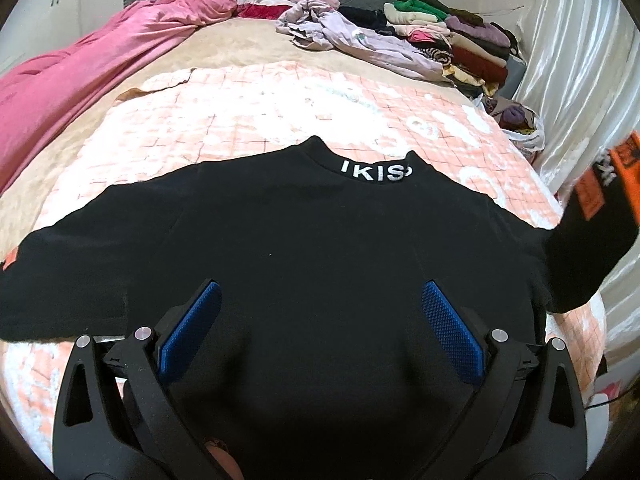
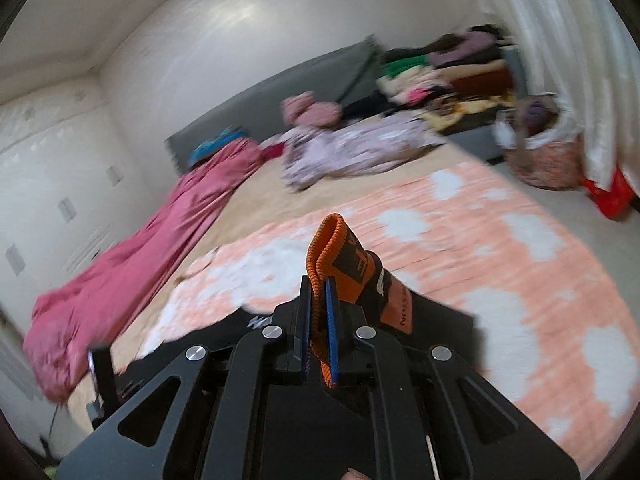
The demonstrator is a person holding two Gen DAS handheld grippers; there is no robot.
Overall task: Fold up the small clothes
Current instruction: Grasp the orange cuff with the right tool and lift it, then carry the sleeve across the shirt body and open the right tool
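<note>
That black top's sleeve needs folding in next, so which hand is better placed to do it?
Probably the right. The right gripper is shut on the orange cuff with the sleeve lifted off the blanket. The left gripper hangs open over the top, holding nothing.

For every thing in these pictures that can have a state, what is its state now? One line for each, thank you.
Black top: spread flat on the bed, collar away from the camera.
Orange cuff: pinched in the right tool, lifted off the bed.
Right tool: shut on the cuff.
Left tool: open, above the top, holding nothing.
Pink blanket: bunched along the bed's edge.
Clothes stack: folded, piled.
</note>
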